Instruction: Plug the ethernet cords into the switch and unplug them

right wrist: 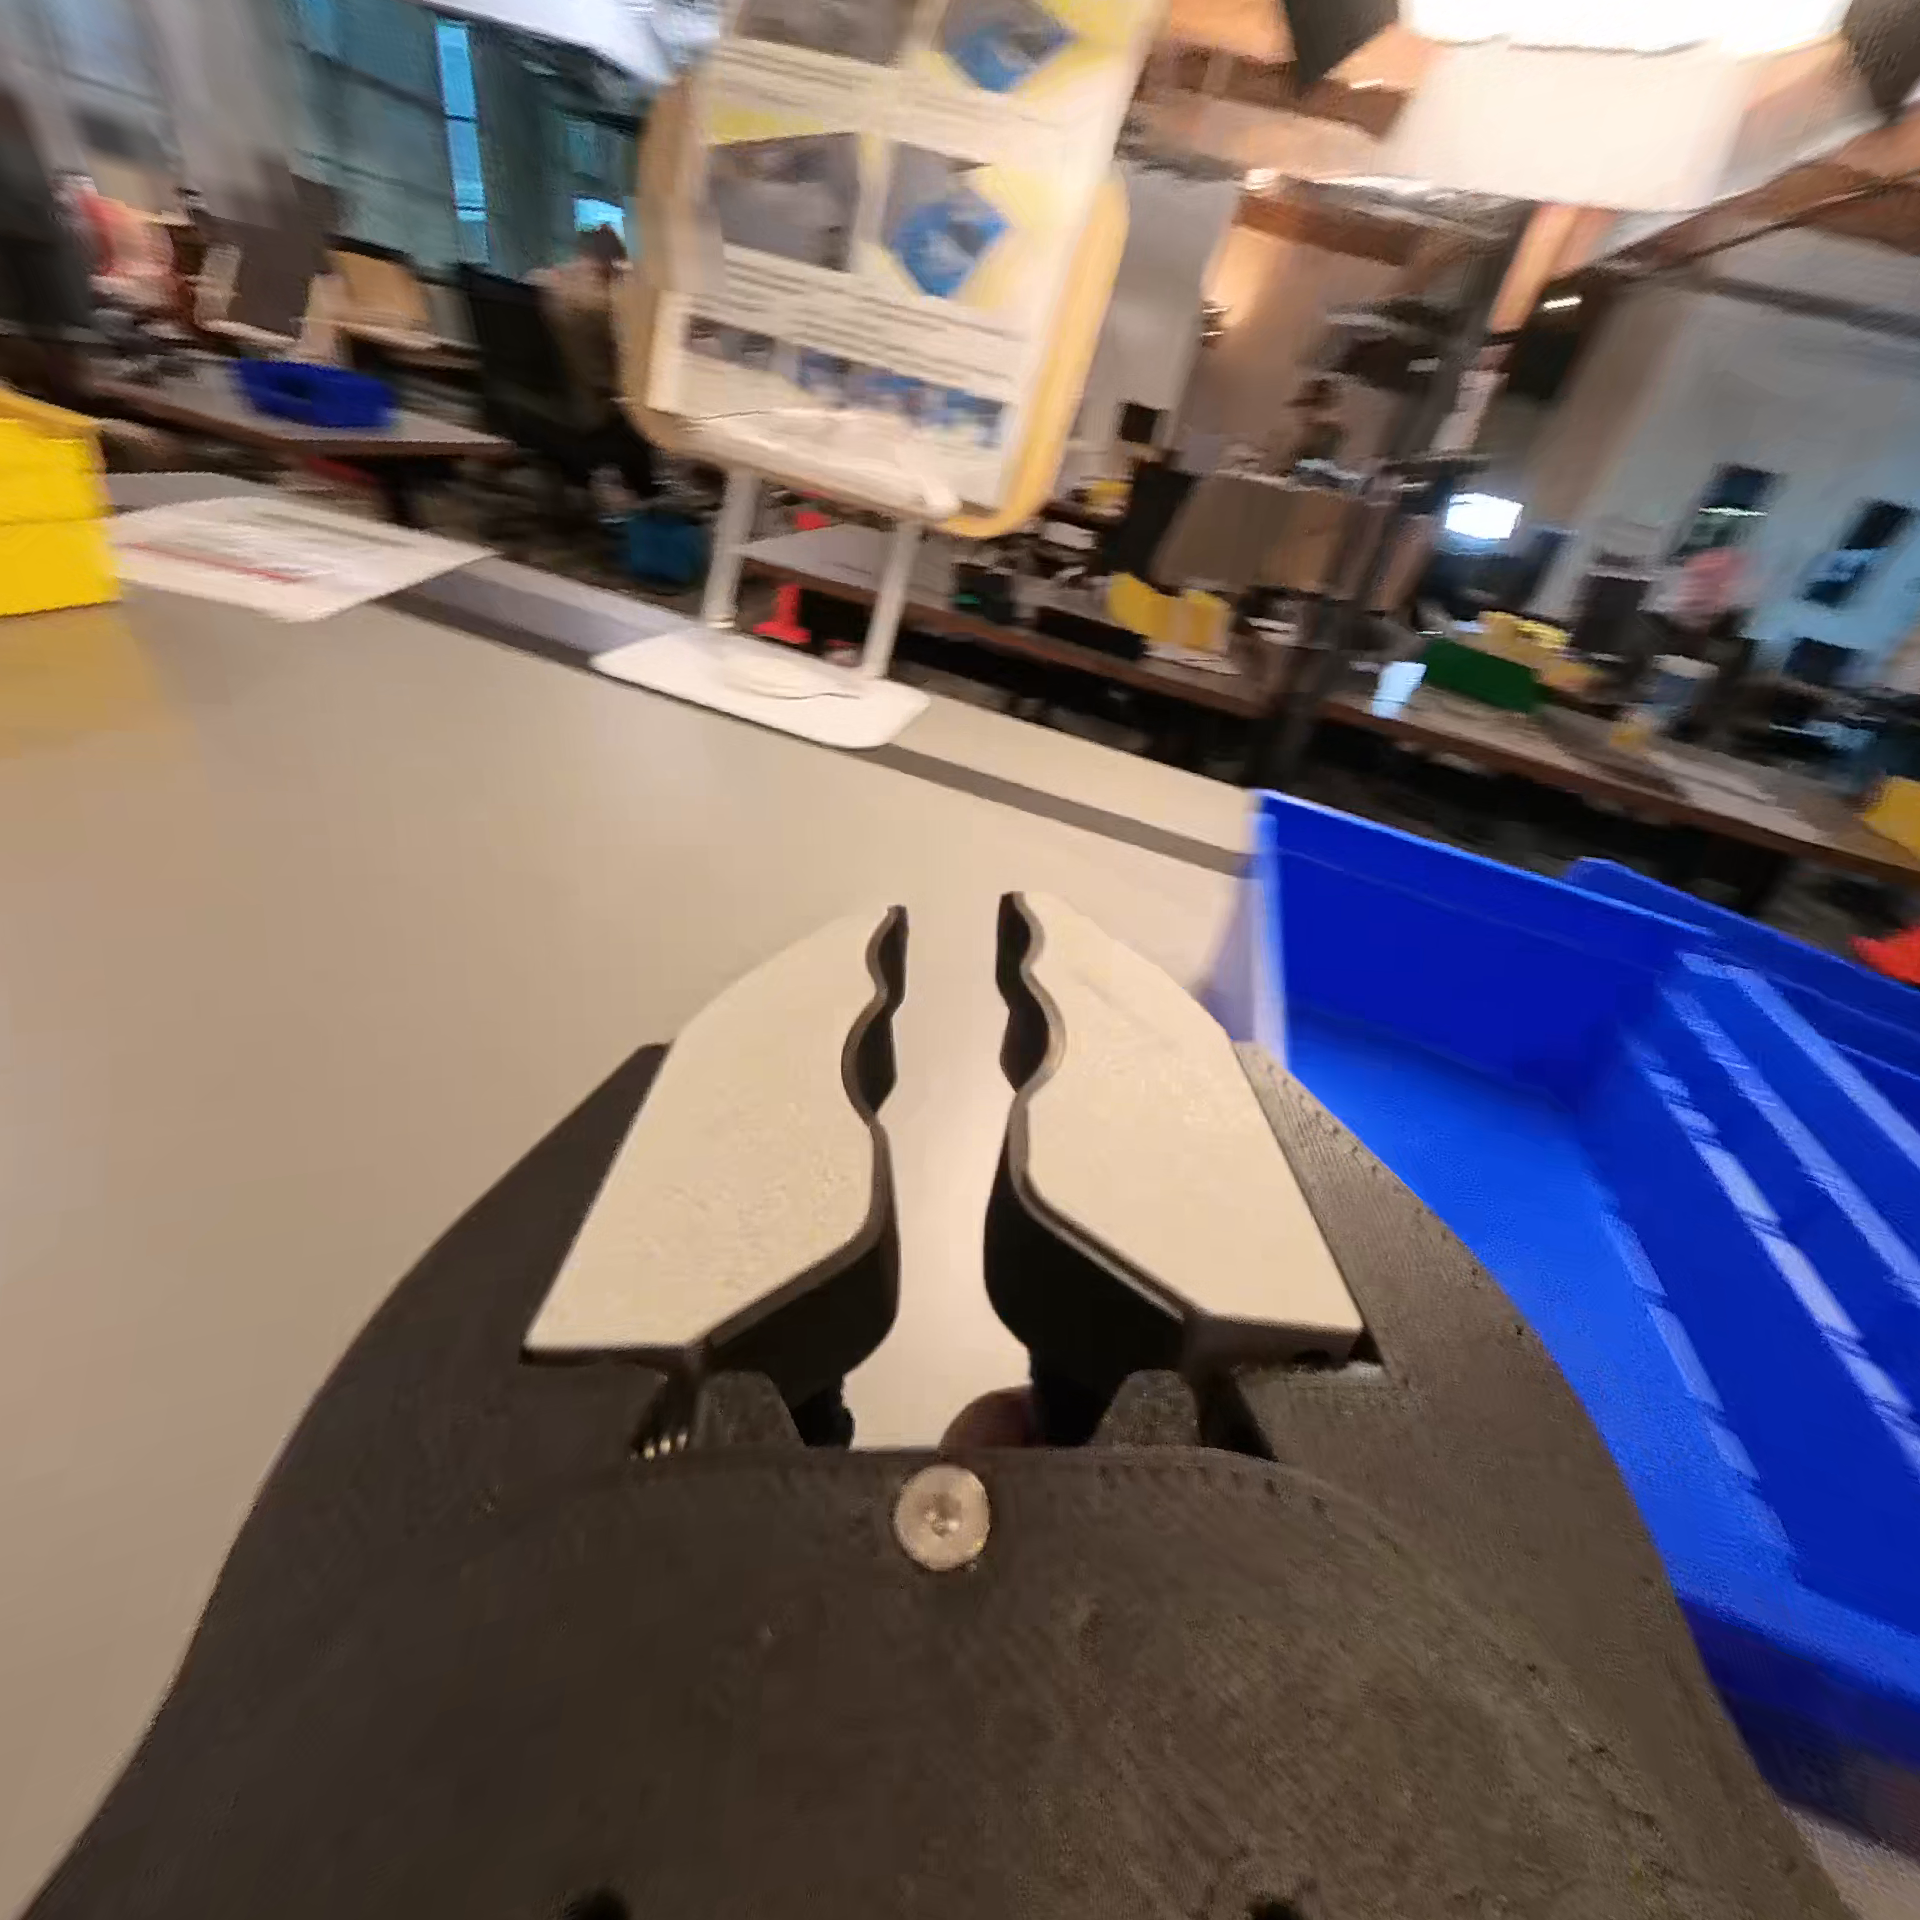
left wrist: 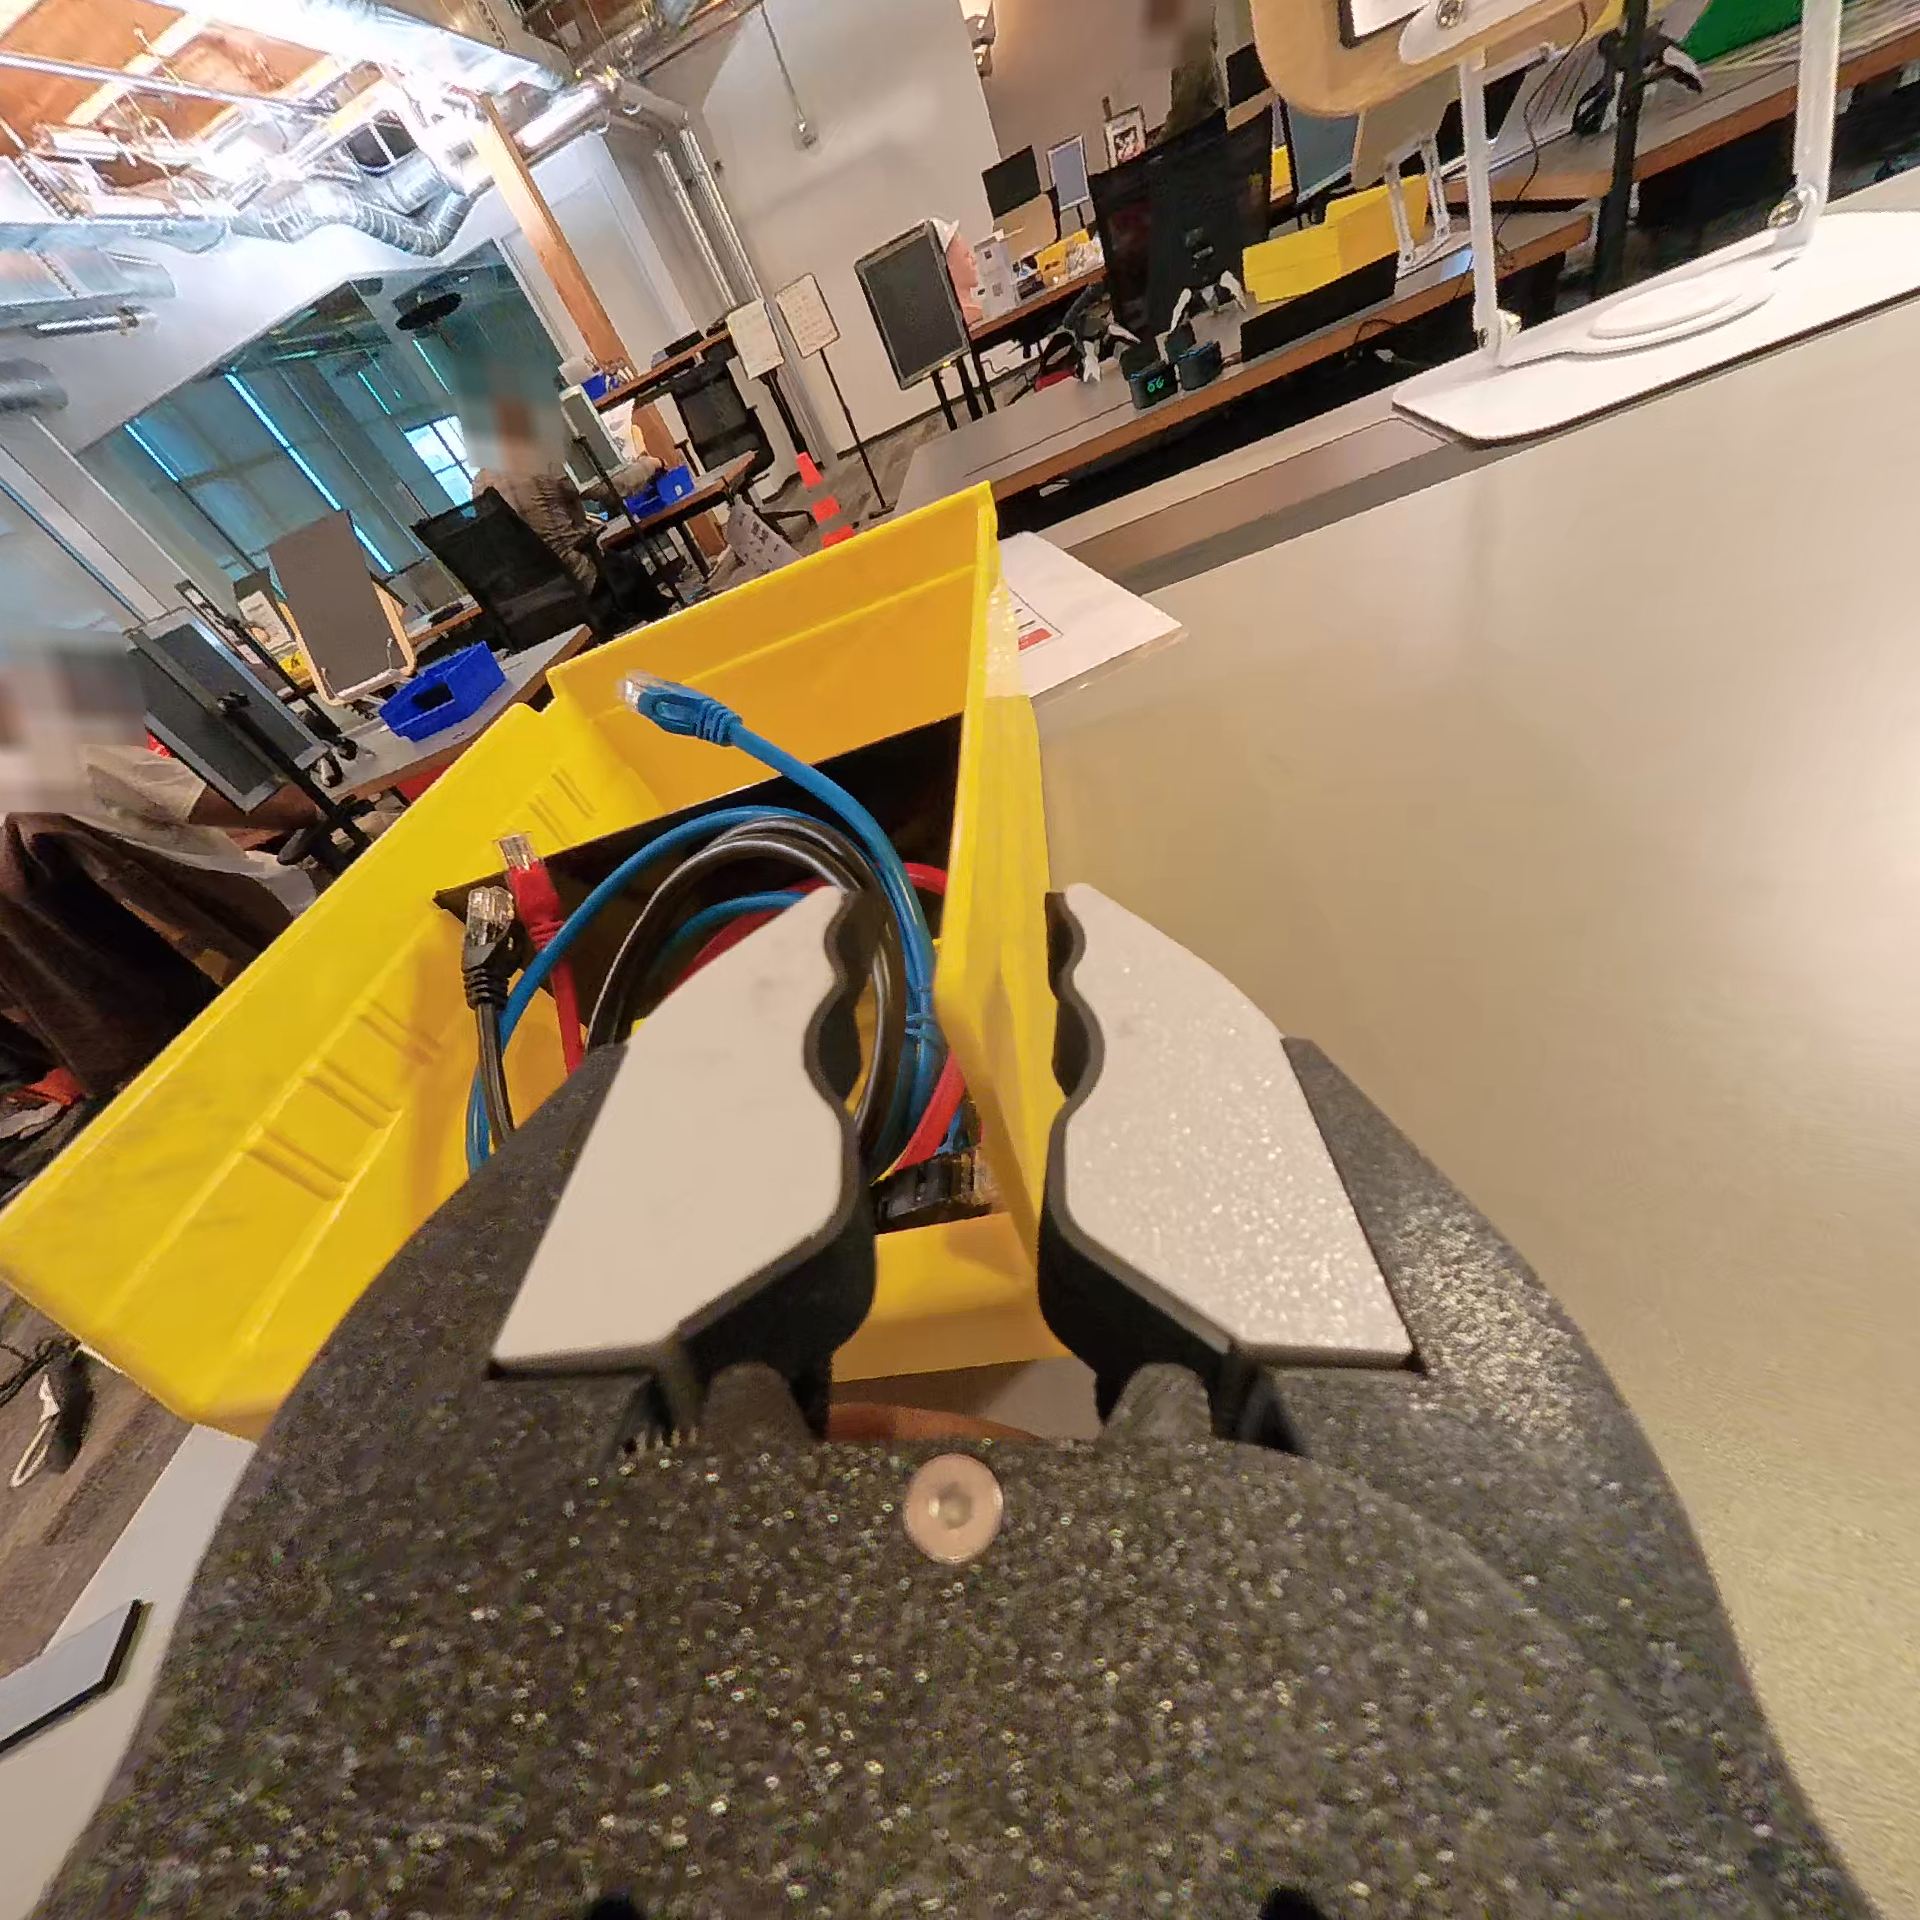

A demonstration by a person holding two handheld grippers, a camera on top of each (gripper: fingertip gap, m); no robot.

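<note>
A yellow bin (left wrist: pixel 312 1091) sits at the table's left edge. It holds coiled ethernet cords: a blue one with its plug (left wrist: pixel 675 707) sticking up, a red plug (left wrist: pixel 525 873) and a black plug (left wrist: pixel 486 935). A dark object (left wrist: pixel 925 1184) lies under the cords, mostly hidden. My left gripper (left wrist: pixel 956 904) is open and straddles the bin's right wall, with the left finger inside over the cords and the right finger outside. My right gripper (right wrist: pixel 951 920) is empty, its jaws a narrow gap apart, above the bare table beside a blue bin (right wrist: pixel 1507 1143).
The yellow bin's corner (right wrist: pixel 42 520) shows at far left in the right wrist view. A white paper sheet (left wrist: pixel 1081 623) lies behind the yellow bin. A white stand (right wrist: pixel 769 686) holding a sign board stands at the table's back. The grey tabletop (left wrist: pixel 1455 935) stretches between the bins. Tip to tip, the grippers are about 60 cm apart.
</note>
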